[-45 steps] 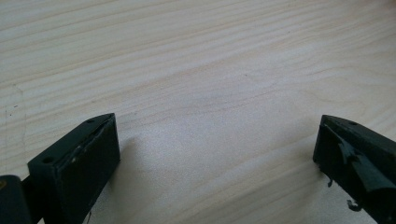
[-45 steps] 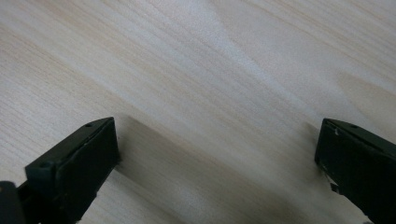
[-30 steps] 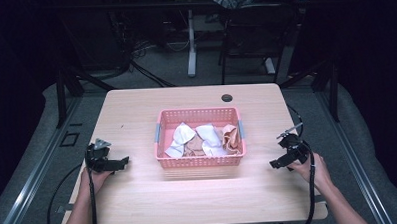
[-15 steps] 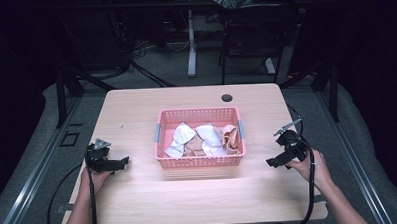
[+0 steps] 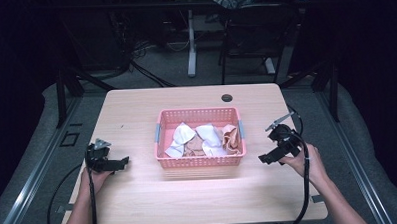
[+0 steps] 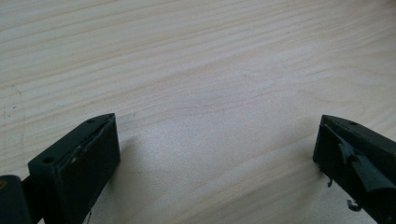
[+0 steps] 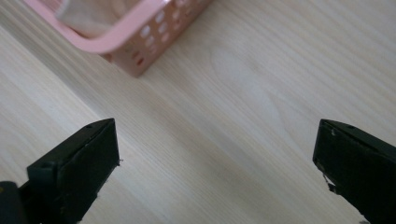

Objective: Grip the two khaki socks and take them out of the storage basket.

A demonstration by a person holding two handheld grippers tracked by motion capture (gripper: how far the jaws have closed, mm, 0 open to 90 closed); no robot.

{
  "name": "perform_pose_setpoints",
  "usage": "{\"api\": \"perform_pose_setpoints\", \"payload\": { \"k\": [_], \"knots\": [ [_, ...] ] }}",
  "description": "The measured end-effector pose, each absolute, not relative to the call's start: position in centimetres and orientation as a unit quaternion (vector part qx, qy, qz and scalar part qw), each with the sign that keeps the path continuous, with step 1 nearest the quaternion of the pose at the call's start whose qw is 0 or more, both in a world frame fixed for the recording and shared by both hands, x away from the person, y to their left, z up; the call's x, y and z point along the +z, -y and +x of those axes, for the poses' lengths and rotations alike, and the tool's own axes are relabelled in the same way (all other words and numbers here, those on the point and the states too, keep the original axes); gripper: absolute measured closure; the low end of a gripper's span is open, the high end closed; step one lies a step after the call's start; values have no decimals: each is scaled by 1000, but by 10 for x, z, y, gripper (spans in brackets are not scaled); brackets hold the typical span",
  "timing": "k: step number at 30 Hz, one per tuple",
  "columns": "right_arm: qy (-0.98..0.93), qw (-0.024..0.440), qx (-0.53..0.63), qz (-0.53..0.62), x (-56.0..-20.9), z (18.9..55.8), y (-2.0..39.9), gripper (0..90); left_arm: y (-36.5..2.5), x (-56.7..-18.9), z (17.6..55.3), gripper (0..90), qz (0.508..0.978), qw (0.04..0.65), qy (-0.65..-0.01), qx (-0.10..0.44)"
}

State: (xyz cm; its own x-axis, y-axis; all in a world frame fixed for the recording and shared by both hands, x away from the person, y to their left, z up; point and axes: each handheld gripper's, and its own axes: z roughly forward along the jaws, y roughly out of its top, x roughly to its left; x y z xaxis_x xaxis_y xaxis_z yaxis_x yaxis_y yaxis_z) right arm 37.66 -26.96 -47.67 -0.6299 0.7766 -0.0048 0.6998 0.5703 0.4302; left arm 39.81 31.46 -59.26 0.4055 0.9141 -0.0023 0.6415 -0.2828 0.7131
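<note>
Cloths (image 5: 202,140), white and tan, lie crumpled in the pink basket (image 5: 200,161) mid-tabletop: light, limp, best pinched at a raised fold. Right gripper (image 5: 269,158) nears the basket's right corner, left gripper (image 5: 119,165) sits left; both fingers wide, empty.

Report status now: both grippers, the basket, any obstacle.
Left gripper open, empty. Right gripper open, beside pink basket. Cloths inside basket. Nothing between.
</note>
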Motion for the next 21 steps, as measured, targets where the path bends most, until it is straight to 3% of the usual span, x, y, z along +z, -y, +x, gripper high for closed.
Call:
{"api": "perform_pose_setpoints", "payload": {
  "k": [21],
  "knots": [
    [-904,65,203,370,-448,394,210,17,-315,-593,398,4,773,325,-503,210]
  ]
}}
